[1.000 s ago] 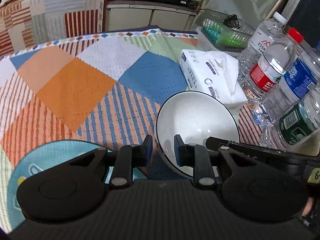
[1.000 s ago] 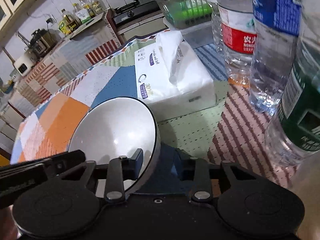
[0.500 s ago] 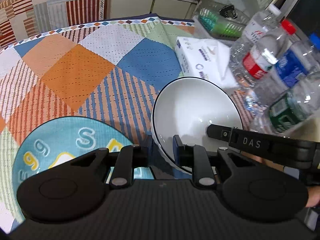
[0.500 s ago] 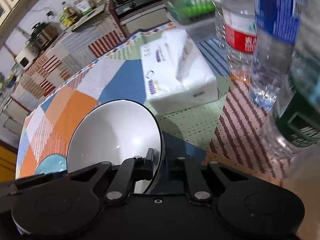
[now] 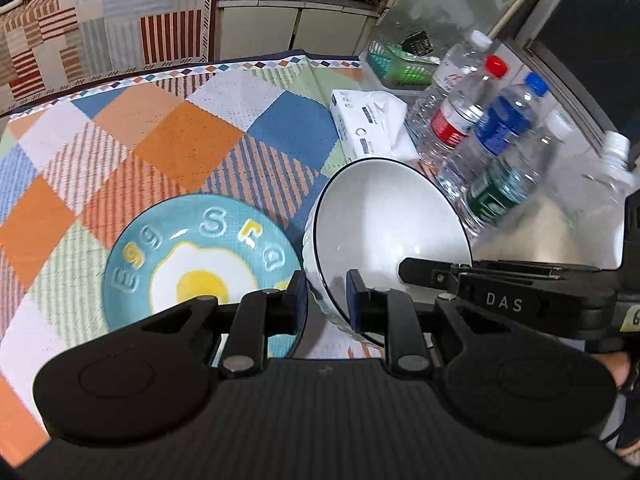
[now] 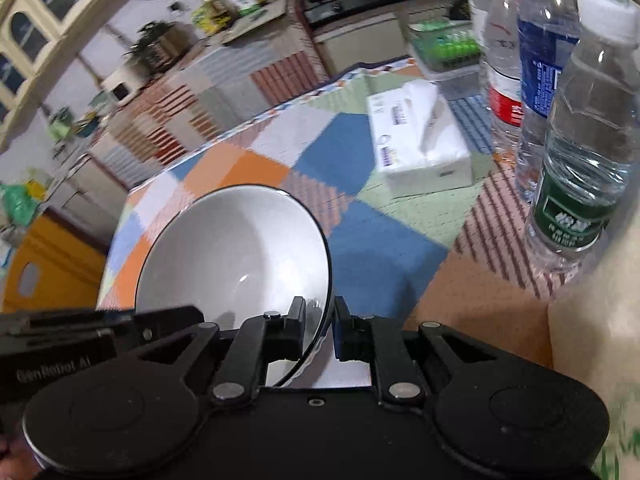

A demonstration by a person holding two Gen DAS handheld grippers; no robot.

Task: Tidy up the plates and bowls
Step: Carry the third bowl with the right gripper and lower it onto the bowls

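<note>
White bowl (image 5: 384, 224) tilted above the patchwork tablecloth (image 5: 180, 140) — left gripper (image 5: 327, 300) and right gripper (image 6: 319, 330) each clamp its rim; blue egg plate (image 5: 192, 256) lies just beside it.

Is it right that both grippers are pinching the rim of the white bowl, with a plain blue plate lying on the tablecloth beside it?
Not quite: the plate is not plain. The left wrist view shows a fried egg and raised letters on it. The rest holds: the left gripper and right gripper both pinch the rim of the white bowl, and the plate lies on the tablecloth beside it.
</note>
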